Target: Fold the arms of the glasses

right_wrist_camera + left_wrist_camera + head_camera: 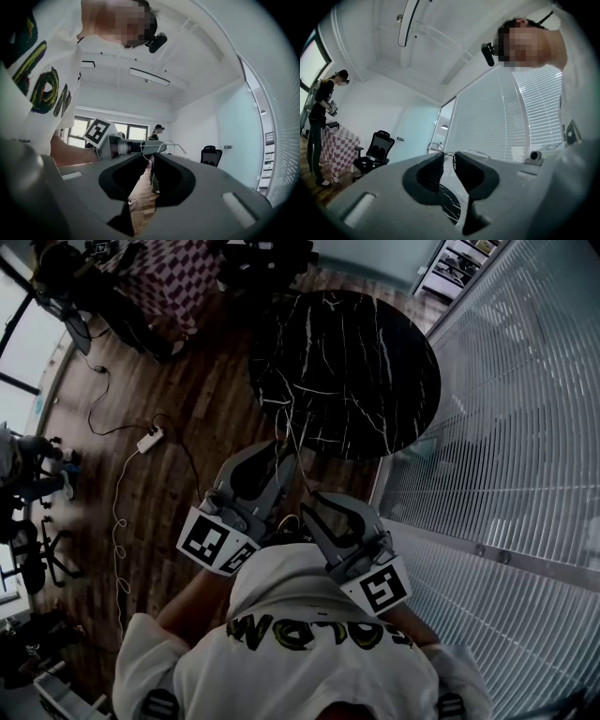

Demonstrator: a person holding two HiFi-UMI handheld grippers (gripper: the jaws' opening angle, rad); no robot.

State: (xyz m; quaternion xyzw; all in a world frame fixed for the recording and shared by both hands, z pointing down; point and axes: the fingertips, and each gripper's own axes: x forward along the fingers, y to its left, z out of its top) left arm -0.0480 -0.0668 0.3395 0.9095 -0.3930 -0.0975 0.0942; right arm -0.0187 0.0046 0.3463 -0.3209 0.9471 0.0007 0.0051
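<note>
left gripper [448,157], right gripper [151,157]: clamped on glasses [165,145] near table [375,362] | arm to be swung inward slowly, frame kept pinned

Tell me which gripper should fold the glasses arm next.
Likely right. The left gripper is shut on the glasses at their middle, a steady hold; the right gripper pinches their wire at one side, so it could swing an arm in.

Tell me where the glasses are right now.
Both gripper views show the glasses pinched between the left tongs and right tongs, in the air before the person's chest.
</note>
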